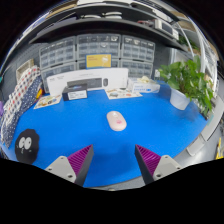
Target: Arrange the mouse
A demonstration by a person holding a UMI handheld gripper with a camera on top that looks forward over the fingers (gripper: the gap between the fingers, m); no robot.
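Observation:
A pale pink-white mouse (pixel 117 121) lies on the blue table top (pixel 90 125), well beyond my fingers and a little right of their middle. My gripper (pixel 113 160) is open and empty, held above the near edge of the table. Its two purple pads (pixel 80 159) stand wide apart, with only bare blue surface between them. Nothing touches the mouse.
A black round toy with eyes (pixel 27 144) sits at the near left. A white device (pixel 75 93) and flat items (pixel 125 92) lie at the far side. A potted plant (pixel 187 82) stands at the far right. Shelving with drawers (pixel 100 50) lines the back.

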